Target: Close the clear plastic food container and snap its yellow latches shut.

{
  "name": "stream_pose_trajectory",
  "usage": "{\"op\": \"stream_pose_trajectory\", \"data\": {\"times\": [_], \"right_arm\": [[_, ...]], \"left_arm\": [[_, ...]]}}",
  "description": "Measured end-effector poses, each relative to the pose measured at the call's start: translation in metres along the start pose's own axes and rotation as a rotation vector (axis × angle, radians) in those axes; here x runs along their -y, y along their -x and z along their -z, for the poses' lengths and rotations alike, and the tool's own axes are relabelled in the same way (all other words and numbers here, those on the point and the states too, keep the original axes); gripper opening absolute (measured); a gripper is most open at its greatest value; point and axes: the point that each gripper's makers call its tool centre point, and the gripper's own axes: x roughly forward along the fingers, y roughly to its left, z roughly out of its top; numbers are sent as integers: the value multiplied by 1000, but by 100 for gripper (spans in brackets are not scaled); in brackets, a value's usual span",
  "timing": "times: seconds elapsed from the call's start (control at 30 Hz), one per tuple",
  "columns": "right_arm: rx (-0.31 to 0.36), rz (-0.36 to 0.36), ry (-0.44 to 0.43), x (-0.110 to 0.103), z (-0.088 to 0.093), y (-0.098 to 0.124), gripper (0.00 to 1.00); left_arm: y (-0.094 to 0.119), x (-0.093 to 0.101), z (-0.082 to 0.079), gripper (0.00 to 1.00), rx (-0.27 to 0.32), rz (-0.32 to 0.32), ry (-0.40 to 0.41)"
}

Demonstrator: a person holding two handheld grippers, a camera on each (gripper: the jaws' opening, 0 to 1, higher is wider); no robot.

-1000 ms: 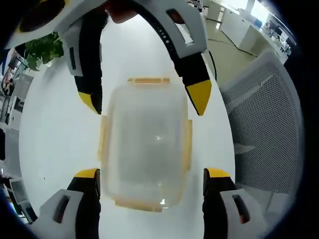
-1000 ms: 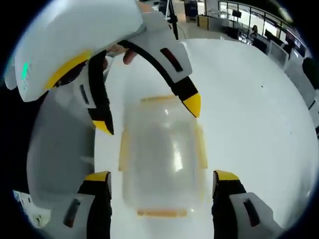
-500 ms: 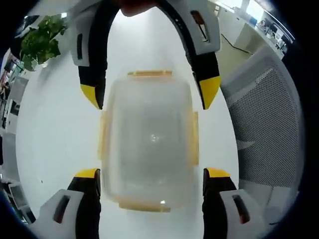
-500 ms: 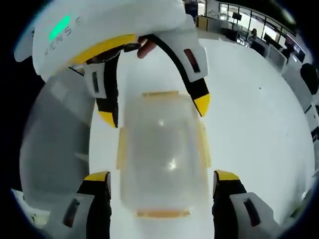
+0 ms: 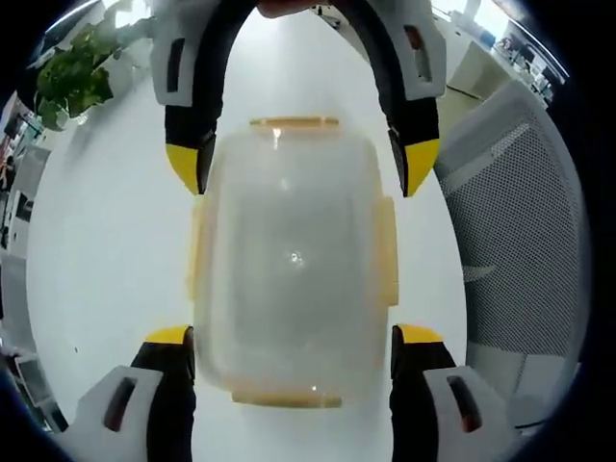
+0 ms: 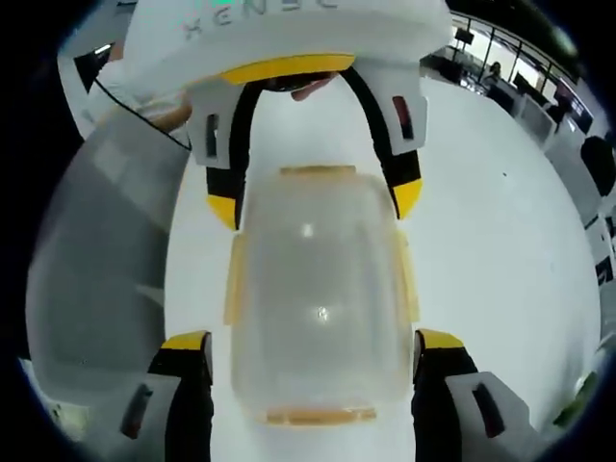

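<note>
A clear plastic food container point(image 5: 294, 260) with its lid on lies flat on a white table point(image 5: 106, 250). Yellow latches point(image 5: 387, 252) run along all four of its edges. In the left gripper view my left gripper point(image 5: 294, 337) is open, one jaw on each side of the container's near end. My right gripper point(image 5: 303, 166) comes in from the top, open, its yellow tips flanking the far end. In the right gripper view the same container point(image 6: 318, 298) sits between my right gripper point(image 6: 313, 340) and the facing left gripper point(image 6: 315, 202). I cannot tell whether the latches are snapped.
A grey mesh chair point(image 5: 520, 241) stands beside the table, and it is also in the right gripper view point(image 6: 96, 260). A green plant point(image 5: 67, 82) is at the far table edge. A person's finger point(image 6: 313, 89) rests on the left gripper. Office desks point(image 6: 500, 72) lie beyond.
Both grippers have closed in on the container from opposite ends. The facing gripper's jaws have swung square to the far end. The container looks larger in both views.
</note>
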Motion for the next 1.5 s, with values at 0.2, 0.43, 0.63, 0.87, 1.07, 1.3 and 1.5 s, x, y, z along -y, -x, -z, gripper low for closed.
{"op": "stream_pose_trajectory", "data": {"times": [0.2,0.43,0.63,0.87,1.07,1.3,1.5], "right_arm": [[-7,-1,1,1,1,-1,86],[-20,4,19,3,5,-2,85],[-30,16,25,7,7,-4,82],[-16,12,51,8,8,-4,81],[-6,-5,80,6,8,-3,81],[-5,-15,101,6,8,-4,81],[1,-13,103,6,8,-5,81]], "left_arm": [[-2,0,-2,84,-2,-6,-2],[-4,-1,-2,85,-2,-21,6],[-7,-3,-2,84,-13,-34,-4],[-7,-2,-2,83,-31,-51,40],[-7,2,-3,83,-29,-60,80],[-7,3,-2,82,-22,-65,107],[-8,3,-2,82,-24,-68,109]]}}
